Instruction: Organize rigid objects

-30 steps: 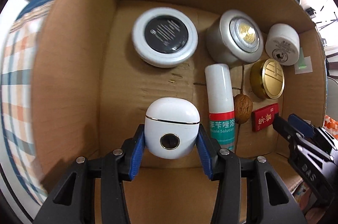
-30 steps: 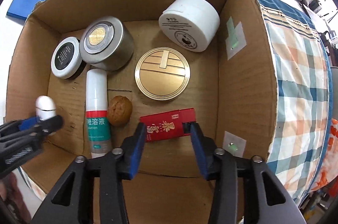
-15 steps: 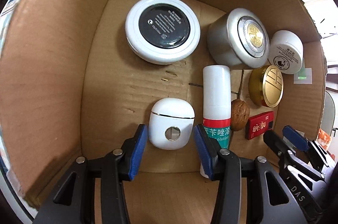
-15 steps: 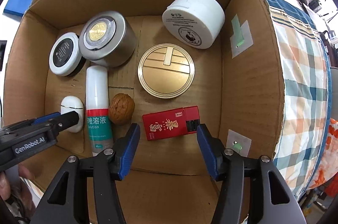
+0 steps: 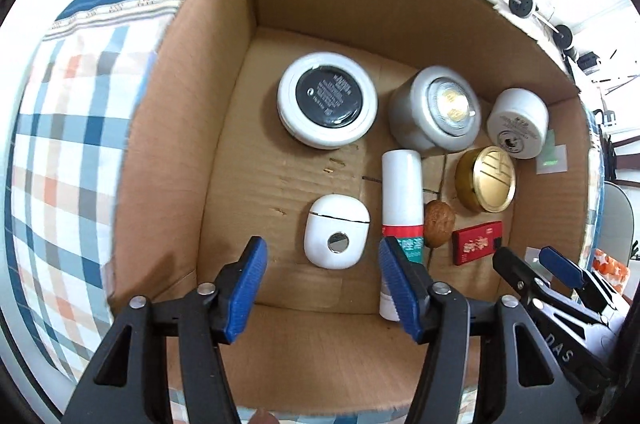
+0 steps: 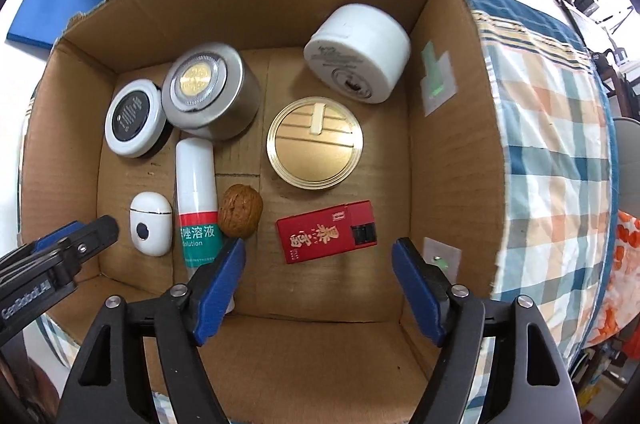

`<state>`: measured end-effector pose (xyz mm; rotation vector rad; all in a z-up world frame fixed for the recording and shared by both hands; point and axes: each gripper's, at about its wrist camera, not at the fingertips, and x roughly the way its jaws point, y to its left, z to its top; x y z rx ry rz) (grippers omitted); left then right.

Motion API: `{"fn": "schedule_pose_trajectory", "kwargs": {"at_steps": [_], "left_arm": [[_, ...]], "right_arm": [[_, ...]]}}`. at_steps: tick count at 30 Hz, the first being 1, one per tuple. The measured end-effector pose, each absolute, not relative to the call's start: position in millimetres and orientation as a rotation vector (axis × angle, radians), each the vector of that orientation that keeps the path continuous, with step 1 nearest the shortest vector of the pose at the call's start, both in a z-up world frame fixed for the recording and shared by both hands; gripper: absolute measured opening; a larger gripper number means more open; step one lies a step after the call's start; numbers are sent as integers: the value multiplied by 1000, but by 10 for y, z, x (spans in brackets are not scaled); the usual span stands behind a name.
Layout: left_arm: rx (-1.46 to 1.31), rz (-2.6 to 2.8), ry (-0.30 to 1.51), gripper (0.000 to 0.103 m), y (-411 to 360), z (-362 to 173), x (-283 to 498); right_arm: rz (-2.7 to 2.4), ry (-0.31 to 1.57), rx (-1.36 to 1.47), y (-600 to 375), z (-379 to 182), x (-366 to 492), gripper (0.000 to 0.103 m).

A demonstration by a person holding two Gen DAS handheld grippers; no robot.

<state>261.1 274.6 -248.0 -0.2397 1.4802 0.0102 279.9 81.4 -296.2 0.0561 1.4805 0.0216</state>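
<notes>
A white earbud case point(image 5: 336, 237) point(image 6: 150, 224) lies on the floor of the cardboard box point(image 5: 192, 112) point(image 6: 452, 144). My left gripper point(image 5: 322, 270) point(image 6: 86, 230) hangs above it, jaws opening, pads clear of the case. A red packet point(image 6: 327, 237) point(image 5: 477, 242) lies flat near the box's front. Above it my right gripper point(image 6: 318, 266) point(image 5: 532, 266) has its jaws opening and holds nothing.
In the box also lie a white spray bottle point(image 6: 196, 200), a walnut point(image 6: 240, 211), a gold round tin point(image 6: 315, 143), a silver tin point(image 6: 210, 90), a white jar point(image 6: 358, 52) and a black-topped white compact point(image 6: 134, 118). A plaid cloth point(image 6: 552, 144) surrounds the box.
My left gripper set the earbud case on the box floor, let go and rose. My right gripper opened wider over the red packet, which lies where it was.
</notes>
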Motion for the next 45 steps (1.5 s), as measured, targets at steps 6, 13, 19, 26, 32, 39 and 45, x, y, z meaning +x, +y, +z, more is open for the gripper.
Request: {"fn": "schedule_pose_trajectory", "kwargs": {"at_steps": [6, 13, 19, 26, 32, 39, 45], "left_arm": [[-217, 6, 1410, 103, 2700, -2168, 2539], [-168, 6, 1366, 103, 2489, -1998, 2484], [-154, 18, 1304, 103, 2397, -1851, 2344], [-77, 34, 1178, 103, 2246, -1395, 1930], [-37, 18, 1087, 103, 2130, -884, 1499], [-8, 31, 962, 103, 2041, -360, 1080], [-33, 13, 917, 103, 2050, -82, 875]], "right_arm": [[11, 1445, 51, 755, -2731, 2715, 87], [11, 1398, 56, 692, -2454, 2581, 103], [15, 1347, 59, 576, -2161, 2433, 103], [9, 1247, 77, 364, -1742, 1977, 103], [21, 1146, 81, 182, -1177, 1443, 103], [-2, 1029, 126, -7, -535, 933, 103], [-11, 960, 131, -94, -134, 679, 103]]}}
